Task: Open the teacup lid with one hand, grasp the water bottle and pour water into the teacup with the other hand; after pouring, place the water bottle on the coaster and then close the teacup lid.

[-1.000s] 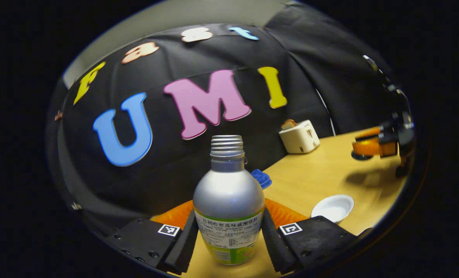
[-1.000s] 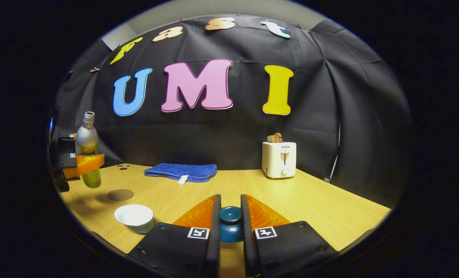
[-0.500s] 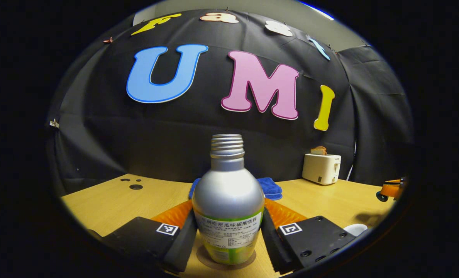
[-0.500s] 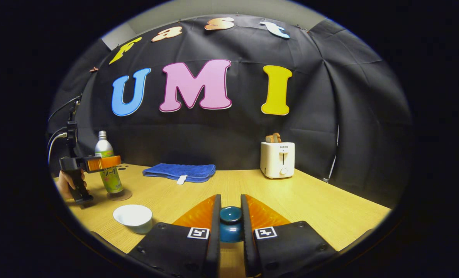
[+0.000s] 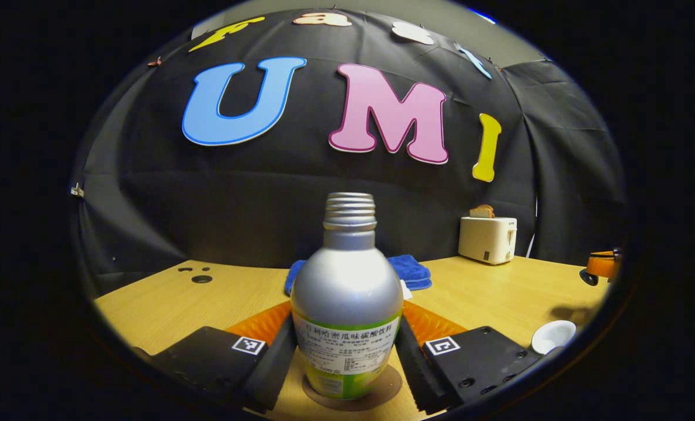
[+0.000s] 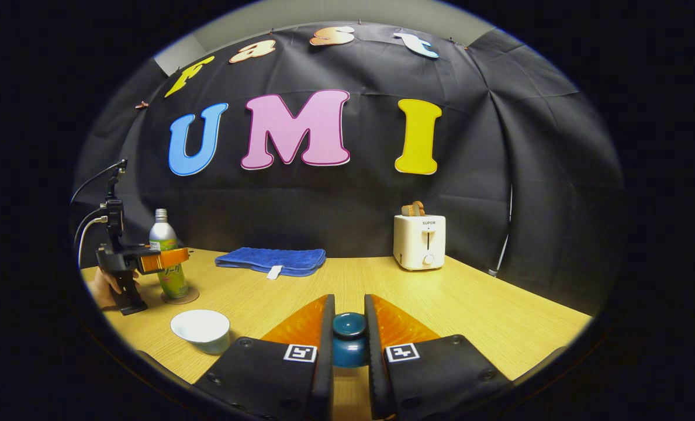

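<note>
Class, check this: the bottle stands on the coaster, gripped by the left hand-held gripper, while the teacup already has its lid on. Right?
Not quite. In the right gripper view, the teacup is open; the right hand-held gripper holds the lid.

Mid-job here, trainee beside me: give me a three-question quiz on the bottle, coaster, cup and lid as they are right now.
1. True or false: the water bottle stands on the coaster.
2. What does the right tool grip?
A. the blue towel
B. the teacup lid
C. the toaster
3. Fill in: the teacup is ____ (covered/uncovered).

Key:
1. True; the left tool has a finger at each side of the upright bottle.
2. B; both fingers press on the knob of the teacup lid.
3. Uncovered; the white cup sits open on the table.
</note>
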{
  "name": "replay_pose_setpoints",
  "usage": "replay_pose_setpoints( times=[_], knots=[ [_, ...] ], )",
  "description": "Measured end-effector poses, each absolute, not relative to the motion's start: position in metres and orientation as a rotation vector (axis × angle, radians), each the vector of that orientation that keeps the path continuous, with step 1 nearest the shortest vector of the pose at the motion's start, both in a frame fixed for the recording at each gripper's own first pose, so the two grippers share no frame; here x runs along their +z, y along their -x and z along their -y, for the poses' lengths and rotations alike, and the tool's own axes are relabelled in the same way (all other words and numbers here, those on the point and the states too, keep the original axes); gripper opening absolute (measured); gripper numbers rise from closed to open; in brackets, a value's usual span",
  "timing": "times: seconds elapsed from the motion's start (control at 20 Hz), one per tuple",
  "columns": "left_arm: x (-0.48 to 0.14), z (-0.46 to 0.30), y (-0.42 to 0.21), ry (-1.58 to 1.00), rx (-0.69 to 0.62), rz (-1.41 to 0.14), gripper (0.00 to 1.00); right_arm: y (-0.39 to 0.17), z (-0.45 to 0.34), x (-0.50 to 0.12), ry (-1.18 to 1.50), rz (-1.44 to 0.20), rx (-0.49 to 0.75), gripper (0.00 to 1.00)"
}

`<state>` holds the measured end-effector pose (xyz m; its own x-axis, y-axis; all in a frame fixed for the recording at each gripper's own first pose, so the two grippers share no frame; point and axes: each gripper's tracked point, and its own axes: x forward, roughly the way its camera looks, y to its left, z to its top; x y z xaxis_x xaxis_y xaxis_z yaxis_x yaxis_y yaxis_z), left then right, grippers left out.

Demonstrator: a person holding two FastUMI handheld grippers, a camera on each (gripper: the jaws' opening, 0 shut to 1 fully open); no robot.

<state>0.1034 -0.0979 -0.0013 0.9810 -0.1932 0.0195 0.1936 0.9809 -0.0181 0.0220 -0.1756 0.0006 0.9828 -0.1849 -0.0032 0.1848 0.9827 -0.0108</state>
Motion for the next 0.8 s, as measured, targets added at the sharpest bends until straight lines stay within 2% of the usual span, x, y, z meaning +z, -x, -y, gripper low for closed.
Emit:
replay_pose_setpoints(
  times=[0.05, 0.1, 0.15, 0.8],
  knots=[
    [0.002, 0.101, -0.101, 0.023, -0.207, 0.025, 0.85, -0.022, 0.176, 0.001, 0.011, -0.004, -0.186, 0.28],
    [0.001, 0.106, -0.100, 0.023, -0.223, 0.024, 0.96, -0.022, 0.175, 0.000, 0.011, -0.004, -0.186, 0.28],
    [0.001, 0.106, -0.095, 0.024, -0.231, 0.022, 0.99, -0.022, 0.175, 0.001, 0.010, -0.004, -0.186, 0.28],
    [-0.008, 0.062, 0.002, -0.009, -0.174, 0.027, 0.97, -0.012, 0.162, 0.001, 0.009, -0.006, -0.172, 0.28]
  ],
)
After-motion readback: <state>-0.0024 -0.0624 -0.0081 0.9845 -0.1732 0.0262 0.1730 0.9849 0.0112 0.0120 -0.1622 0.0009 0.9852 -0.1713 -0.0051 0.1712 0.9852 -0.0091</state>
